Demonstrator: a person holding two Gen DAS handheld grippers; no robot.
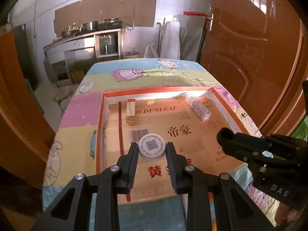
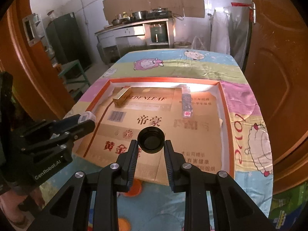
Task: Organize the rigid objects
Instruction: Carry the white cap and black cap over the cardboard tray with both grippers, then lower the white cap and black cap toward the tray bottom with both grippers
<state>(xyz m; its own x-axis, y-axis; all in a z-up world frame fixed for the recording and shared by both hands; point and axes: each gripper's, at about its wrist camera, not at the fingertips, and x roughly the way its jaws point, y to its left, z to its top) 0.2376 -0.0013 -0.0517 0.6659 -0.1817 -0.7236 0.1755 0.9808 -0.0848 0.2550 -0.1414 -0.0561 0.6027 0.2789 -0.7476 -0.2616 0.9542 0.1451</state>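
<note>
A: Between the left gripper (image 1: 152,149) fingers sits the white cap (image 1: 152,147), QR face up, pinched at its sides so it stays flat. It hangs over the tray (image 1: 100,115), near edge.

B: Right side?

A: Right gripper (image 2: 151,142) clamps the black cap (image 2: 151,139), hollow side up, also above the tray's cardboard liner (image 2: 154,119).

B: Why both over the tray?

A: Likely the sorting spot. Gold box (image 2: 121,97) and clear case (image 2: 186,102) already lie along the far side, well apart, so the near half is free.
</note>
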